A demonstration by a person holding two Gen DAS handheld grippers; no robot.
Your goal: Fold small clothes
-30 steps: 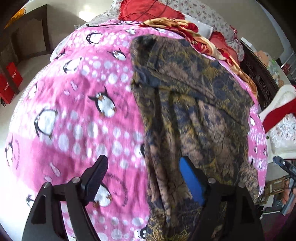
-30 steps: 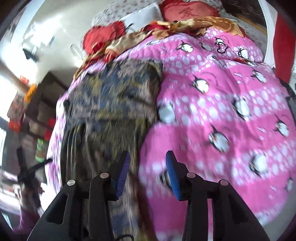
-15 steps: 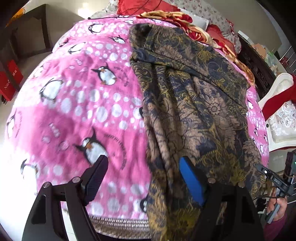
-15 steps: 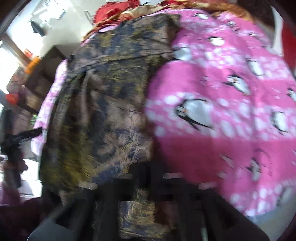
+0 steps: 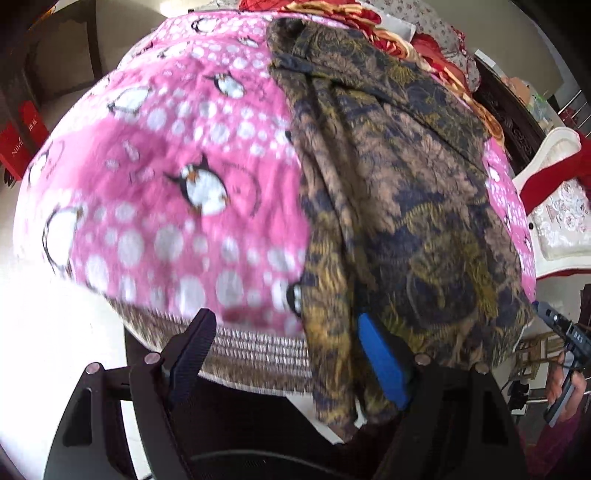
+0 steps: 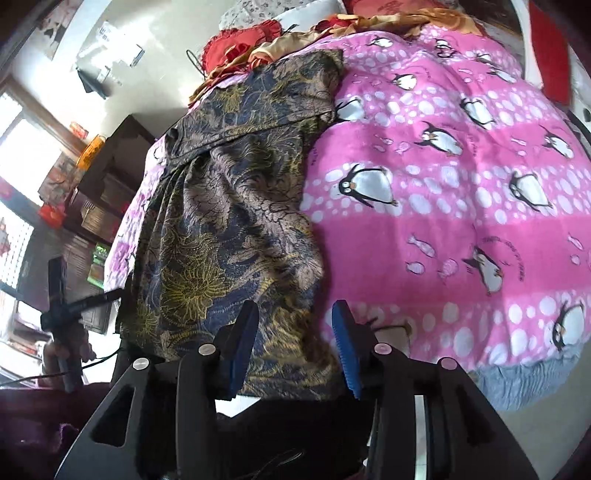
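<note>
A dark navy, brown and gold floral garment (image 5: 399,192) lies lengthwise on a pink penguin blanket (image 5: 177,177) covering a bed; its lower hem hangs over the bed's near edge. It also shows in the right wrist view (image 6: 229,229) on the blanket (image 6: 461,192). My left gripper (image 5: 284,354) is open, its jaws wide apart, straddling the garment's hanging left hem at the bed edge. My right gripper (image 6: 291,339) is open, with its left finger over the garment's hem and its right finger by the blanket edge. Neither holds cloth.
Red and gold pillows and bedding (image 5: 373,22) are piled at the head of the bed. A white chair with red cloth (image 5: 554,199) stands to one side. Dark wooden shelves (image 6: 107,177) stand beside the bed. The other hand-held gripper (image 5: 565,339) shows at the right.
Both grippers have pulled back from over the bed to its near edge, so the hem and bed edge now sit between the fingers. The right view was blurred and is now steady.
</note>
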